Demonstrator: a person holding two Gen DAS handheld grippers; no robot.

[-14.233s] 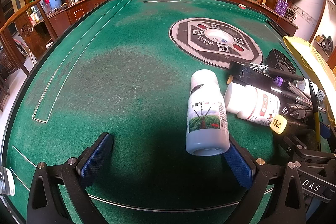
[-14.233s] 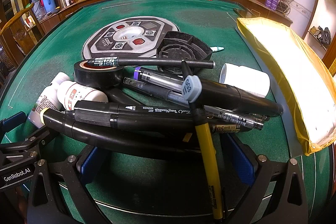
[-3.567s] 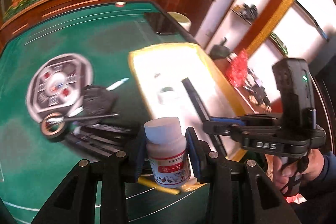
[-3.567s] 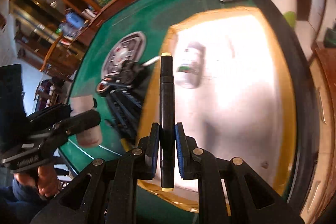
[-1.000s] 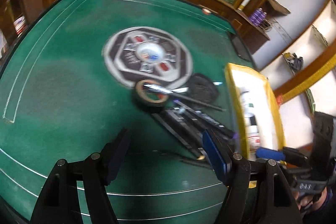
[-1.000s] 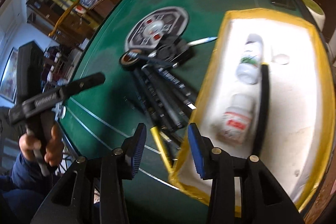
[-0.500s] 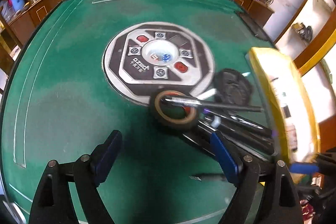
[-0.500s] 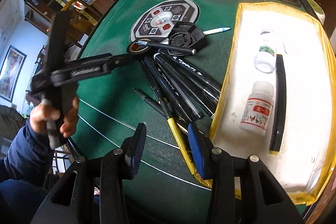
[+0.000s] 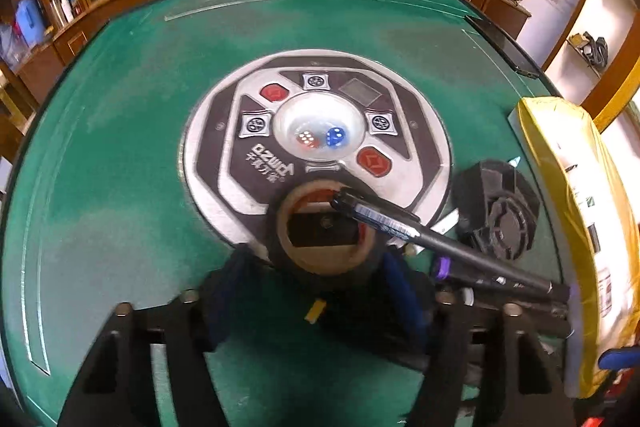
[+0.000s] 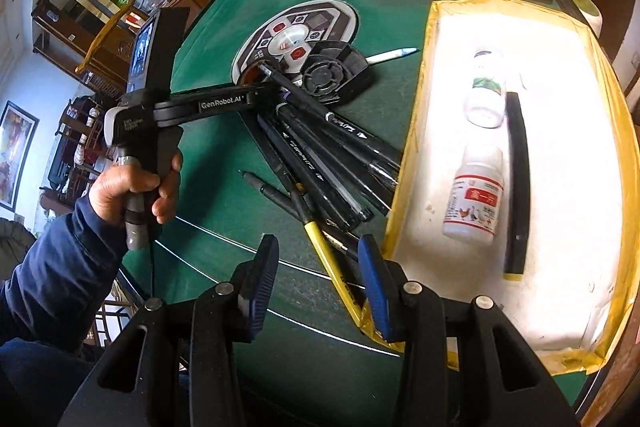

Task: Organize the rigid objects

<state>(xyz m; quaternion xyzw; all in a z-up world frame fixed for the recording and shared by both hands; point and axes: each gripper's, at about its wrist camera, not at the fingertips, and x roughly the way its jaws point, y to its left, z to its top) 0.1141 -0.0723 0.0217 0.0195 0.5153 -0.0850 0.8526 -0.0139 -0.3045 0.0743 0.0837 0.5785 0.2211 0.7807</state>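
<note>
- Our left hand-held gripper (image 9: pixel 320 291) has its fingers either side of the tape roll (image 9: pixel 325 233) (contact blurred, so grip unclear), at the near edge of the bench's (image 9: pixel 120 131) dice panel.
- A black marker (image 9: pixel 420 235) lies across the roll.
- Our right hand-held gripper (image 10: pixel 316 283) hangs apart, empty, near the yellow tray (image 10: pixel 416 131) holding two bottles.

Home game room: mahjong table (image 9: pixel 120 131), wooden shelving (image 10: pixel 84 15).

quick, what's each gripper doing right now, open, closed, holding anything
Left gripper: fingers either side of the tape roll; whether they are clamped cannot be told.
Right gripper: open, holding nothing.
</note>
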